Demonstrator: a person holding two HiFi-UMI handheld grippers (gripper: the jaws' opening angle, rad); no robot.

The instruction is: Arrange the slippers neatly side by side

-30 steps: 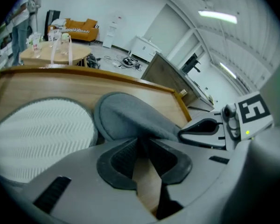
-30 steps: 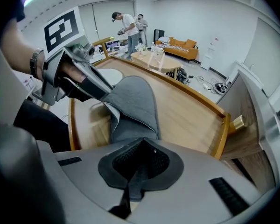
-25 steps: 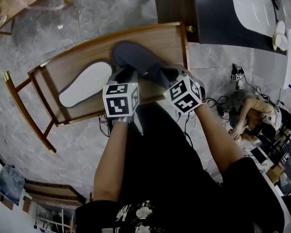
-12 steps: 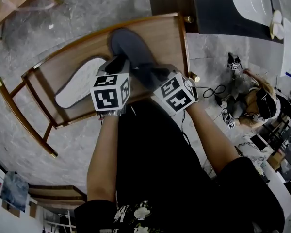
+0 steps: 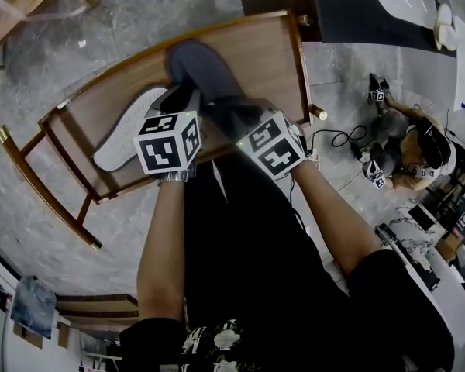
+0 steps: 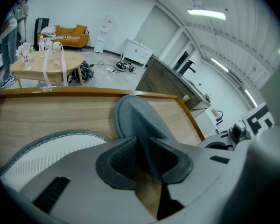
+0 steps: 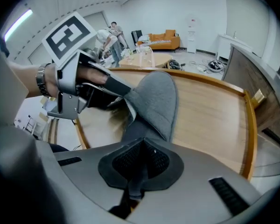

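Observation:
A grey slipper (image 5: 195, 67) lies right side up on the wooden table (image 5: 273, 46), toe toward the far edge. Both grippers hold its near end. My left gripper (image 6: 142, 155) is shut on its left edge, with fabric wedged between the pads. On the heel edge my right gripper (image 7: 139, 164) is shut, a thin fold pinched between its pads. The second slipper (image 5: 125, 132) lies upside down just to the left, white sole up, also seen in the left gripper view (image 6: 42, 148). In the head view the marker cubes (image 5: 167, 144) hide the jaws.
The table has a raised rim (image 5: 301, 60) and slatted legs at the left (image 5: 39, 177). A dark cabinet (image 5: 349, 14) stands beyond the far right corner. A person (image 5: 422, 149) sits on the floor at the right among cables. A round wooden table (image 6: 46, 63) stands farther back.
Both grippers have moved left across the table with the grey slipper, bringing it closer to the upside-down one. The grips look unchanged.

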